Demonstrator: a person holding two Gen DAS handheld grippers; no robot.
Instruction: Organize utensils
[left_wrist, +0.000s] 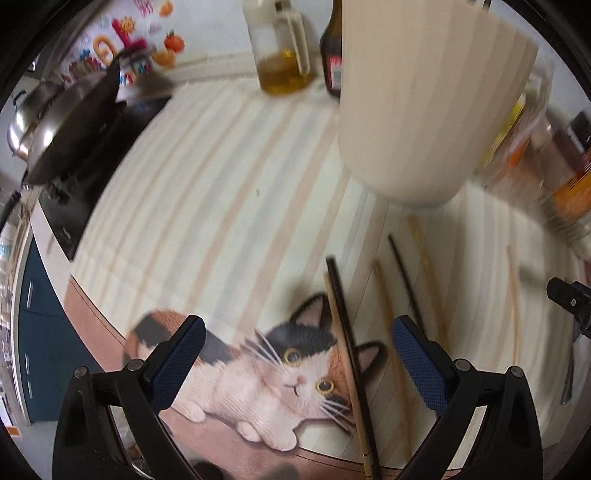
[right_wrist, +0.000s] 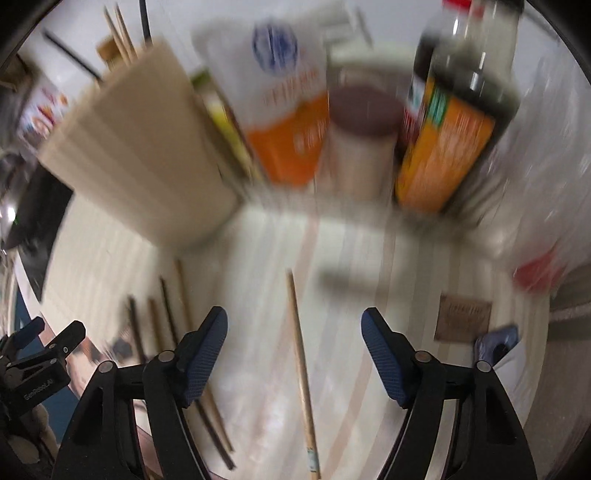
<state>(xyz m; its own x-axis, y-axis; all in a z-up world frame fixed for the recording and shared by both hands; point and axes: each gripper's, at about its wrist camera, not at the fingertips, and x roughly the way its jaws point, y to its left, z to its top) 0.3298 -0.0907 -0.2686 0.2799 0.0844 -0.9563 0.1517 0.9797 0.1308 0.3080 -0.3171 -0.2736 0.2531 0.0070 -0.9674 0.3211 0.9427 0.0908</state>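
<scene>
**A:** Which step are you reading here?

**B:** I'm reading it as the reach before a pickup. I'm looking down both grippers at loose chopsticks lying on the striped mat (left_wrist: 221, 177), in front of the cream holder cup (left_wrist: 424, 110). The left gripper (left_wrist: 299, 354) is standing wide with nothing pressed between its pads; a pale chopstick and a dark chopstick (left_wrist: 341, 314) are lying side by side between the jaws, across the cat picture (left_wrist: 280, 376).

**A:** And the right?

**B:** The right gripper (right_wrist: 294, 350) is also standing wide, holding nothing, with a single wooden chopstick (right_wrist: 301, 365) lying between its fingers. That view is smeared, so I'm only guessing that the pads are clear of it.

**A:** What is the next move asking for?

**B:** I'm thinking each hand needs to settle, drop the pads to either side of its stick and close. The sticks are thin and flat on the mat, so the pads will have to come right down.
</scene>
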